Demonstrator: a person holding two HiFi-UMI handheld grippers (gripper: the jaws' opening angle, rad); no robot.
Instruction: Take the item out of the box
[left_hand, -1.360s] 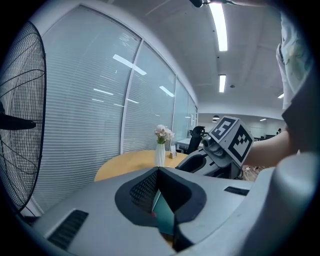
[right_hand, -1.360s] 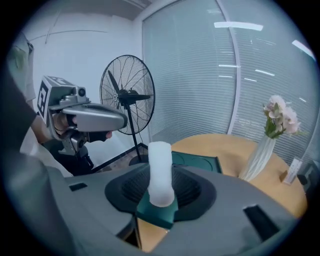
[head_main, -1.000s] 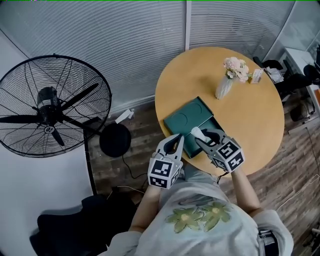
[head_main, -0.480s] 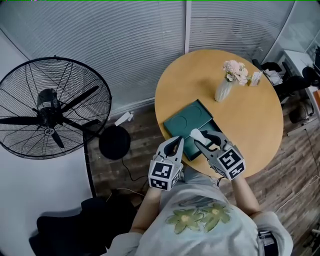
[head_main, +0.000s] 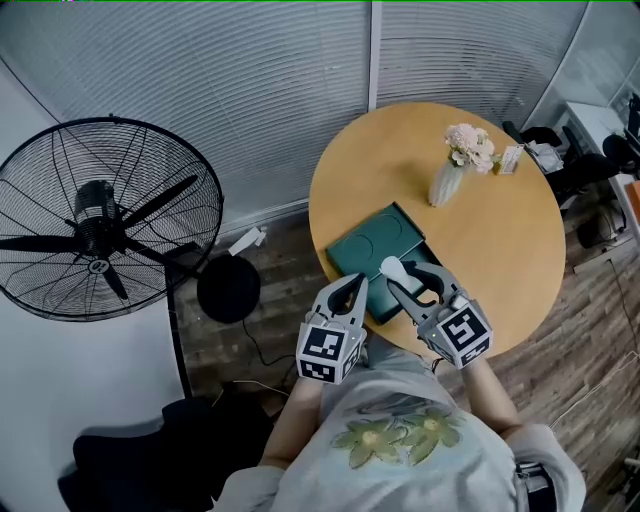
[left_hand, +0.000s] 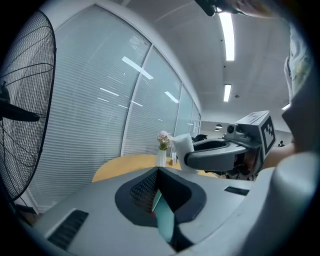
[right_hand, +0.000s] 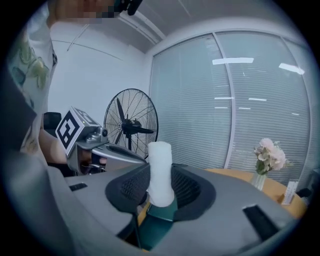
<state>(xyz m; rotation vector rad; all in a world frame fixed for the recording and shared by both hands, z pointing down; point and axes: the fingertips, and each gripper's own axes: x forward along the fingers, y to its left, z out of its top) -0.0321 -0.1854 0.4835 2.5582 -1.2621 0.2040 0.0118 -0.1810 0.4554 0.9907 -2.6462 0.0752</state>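
Observation:
A dark green box (head_main: 378, 238) lies on the round wooden table (head_main: 500, 230), at its near edge. My right gripper (head_main: 400, 275) is shut on a white cylinder-shaped item (head_main: 392, 268) and holds it upright just above the box's near end. In the right gripper view the white item (right_hand: 160, 172) stands between the jaws, with the green box (right_hand: 157, 222) below. My left gripper (head_main: 352, 288) is at the box's near left edge. In the left gripper view its jaws are closed on a thin green box edge (left_hand: 162, 215).
A slim vase of pink flowers (head_main: 447, 175) and a small card (head_main: 513, 152) stand at the table's far side. A large standing fan (head_main: 100, 215) is on the floor to the left, before a glass wall with blinds. Office clutter sits at the far right.
Both grippers keep their grips. The right gripper with the white item has drawn back slightly toward the person; the view has shifted a little.

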